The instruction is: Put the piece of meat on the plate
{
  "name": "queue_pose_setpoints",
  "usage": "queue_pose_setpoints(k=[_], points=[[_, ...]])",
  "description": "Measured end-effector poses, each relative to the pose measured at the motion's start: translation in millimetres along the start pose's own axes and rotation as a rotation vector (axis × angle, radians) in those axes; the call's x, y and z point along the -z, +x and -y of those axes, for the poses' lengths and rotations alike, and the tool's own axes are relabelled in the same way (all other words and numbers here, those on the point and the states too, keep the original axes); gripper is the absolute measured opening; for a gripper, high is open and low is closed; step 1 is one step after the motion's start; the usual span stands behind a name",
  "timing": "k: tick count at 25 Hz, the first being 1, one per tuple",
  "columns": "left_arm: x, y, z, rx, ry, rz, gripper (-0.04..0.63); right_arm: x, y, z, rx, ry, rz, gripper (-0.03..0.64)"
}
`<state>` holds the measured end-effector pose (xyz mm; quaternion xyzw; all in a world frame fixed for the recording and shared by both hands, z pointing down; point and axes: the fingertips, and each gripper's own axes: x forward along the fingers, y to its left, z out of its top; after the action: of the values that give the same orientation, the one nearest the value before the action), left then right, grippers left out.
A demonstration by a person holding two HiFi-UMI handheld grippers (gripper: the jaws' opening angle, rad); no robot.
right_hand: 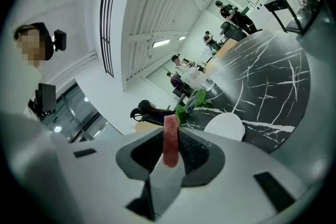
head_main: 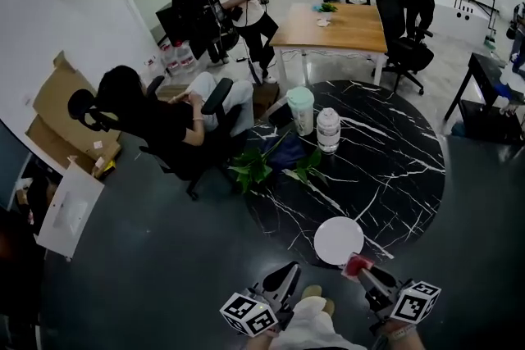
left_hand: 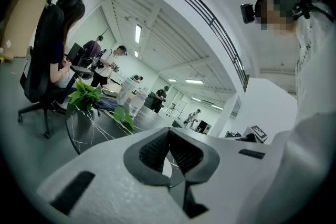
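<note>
A white round plate (head_main: pixel 338 241) lies at the near edge of the black marble table (head_main: pixel 385 168). My right gripper (head_main: pixel 358 266) hovers just beside the plate's near right rim, shut on a piece of red meat (head_main: pixel 354 264). In the right gripper view the meat (right_hand: pixel 170 139) stands upright between the jaws of the right gripper (right_hand: pixel 170 153), with the plate (right_hand: pixel 224 127) ahead and slightly right. My left gripper (head_main: pixel 283 279) hangs off the table's near edge, left of the plate. In its own view the left gripper (left_hand: pixel 169 139) has its pads together with nothing held.
Green leaves (head_main: pixel 262 164), a cup with a green lid (head_main: pixel 301 109) and a clear bottle (head_main: pixel 328 129) stand on the table's far left. A person sits in an office chair (head_main: pixel 164 127) to the left. A wooden table (head_main: pixel 328 27) and standing people are behind.
</note>
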<state>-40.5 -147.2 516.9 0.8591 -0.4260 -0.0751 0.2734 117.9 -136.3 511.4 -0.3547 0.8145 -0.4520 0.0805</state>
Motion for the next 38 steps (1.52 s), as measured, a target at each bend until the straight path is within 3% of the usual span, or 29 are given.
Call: queue_pose_setpoints(k=[11, 21, 31, 38], points=[[6.9, 52.5, -36.4, 0.043, -0.016, -0.027, 0.009, 9.4, 43.5, 44.1, 0.101, -0.07, -0.107, 0.084], [26.9, 48.1, -80.4, -0.022, -0.069, -0.045, 0.009, 39.5, 84.4, 79.2, 0.181, -0.195, -0.305, 0.084], [39.1, 41.5, -85.1, -0.013, -0.093, -0.07, 0.009, 49.0, 102.3, 103.7, 0.256, -0.147, -0.351, 0.084], [41.4, 36.0, -85.2, 0.001, -0.102, -0.063, 0.009, 41.3, 111.7, 105.5, 0.272, -0.343, -0.387, 0.086]])
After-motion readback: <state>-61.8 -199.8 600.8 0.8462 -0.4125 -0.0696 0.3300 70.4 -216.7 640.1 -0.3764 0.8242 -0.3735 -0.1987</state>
